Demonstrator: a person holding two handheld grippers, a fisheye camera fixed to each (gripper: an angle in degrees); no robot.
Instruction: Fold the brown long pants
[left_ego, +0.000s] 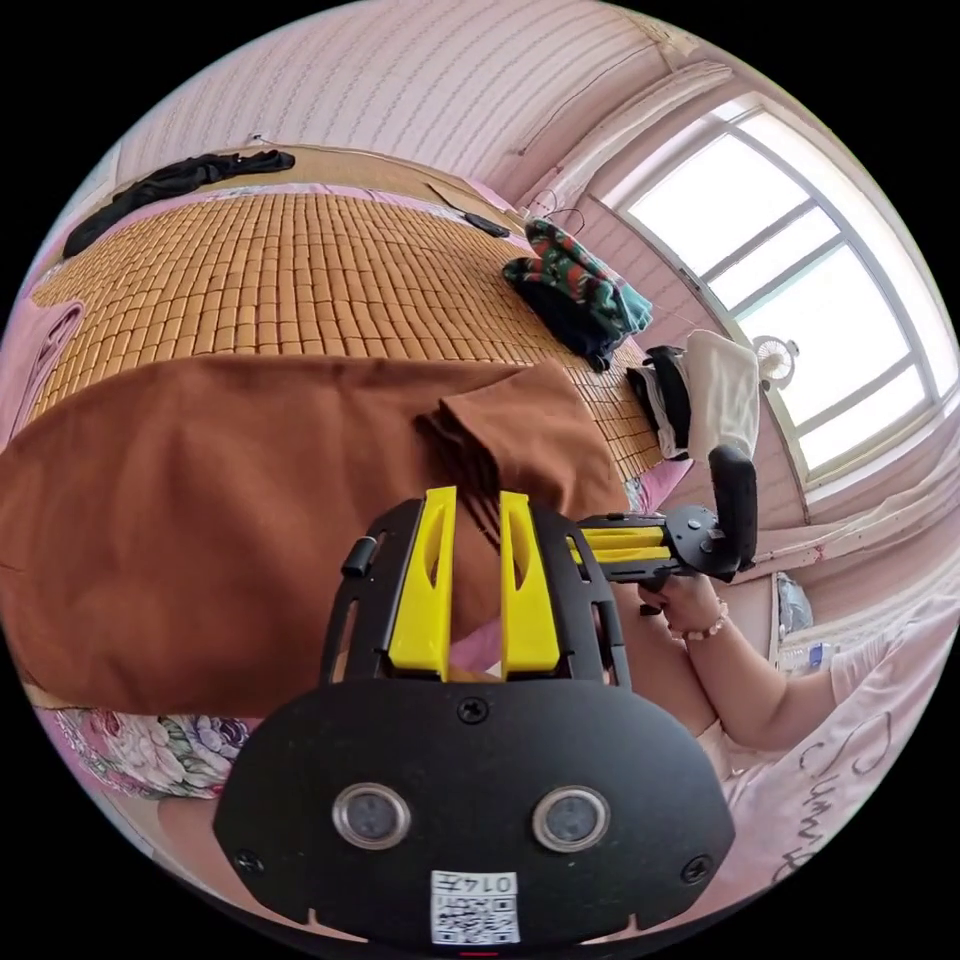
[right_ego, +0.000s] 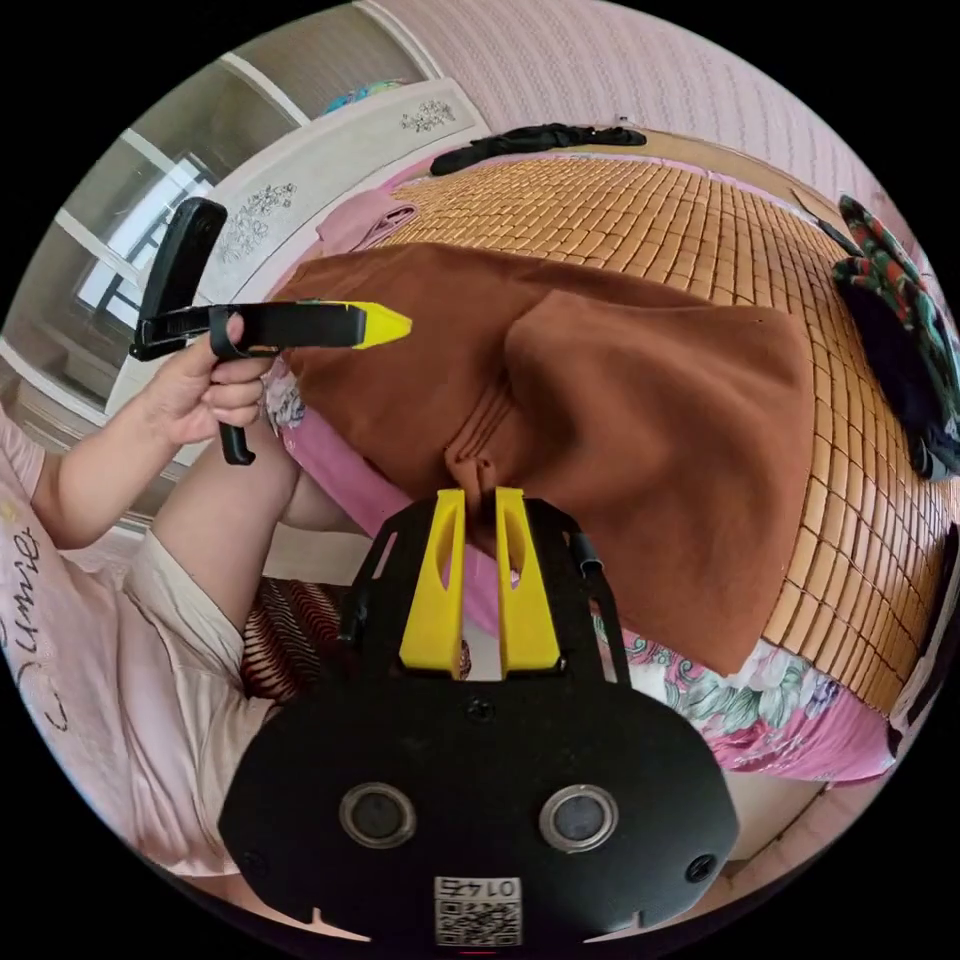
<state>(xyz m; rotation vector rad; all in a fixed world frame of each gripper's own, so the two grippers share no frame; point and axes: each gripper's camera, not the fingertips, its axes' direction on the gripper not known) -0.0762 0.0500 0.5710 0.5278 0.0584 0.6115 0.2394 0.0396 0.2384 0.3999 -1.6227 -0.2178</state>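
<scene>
Lying across the middle of both views, the brown long pants (left_ego: 200, 520) cover the bed's bamboo mat (left_ego: 280, 280) — one corner folded over. Left claw (left_ego: 478, 500) narrow with waistband cloth between its jaws; right claw (right_ego: 480, 500) narrow too — whether it grips the cloth, I cannot tell.

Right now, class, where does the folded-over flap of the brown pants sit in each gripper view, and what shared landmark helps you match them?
Left gripper view: the folded flap lies just above that view's own yellow jaws, right of centre on the brown pants.
Right gripper view: the flap spreads right of centre, above the jaws.
Shared landmark: the black garment at the far edge of the bamboo mat.
</scene>
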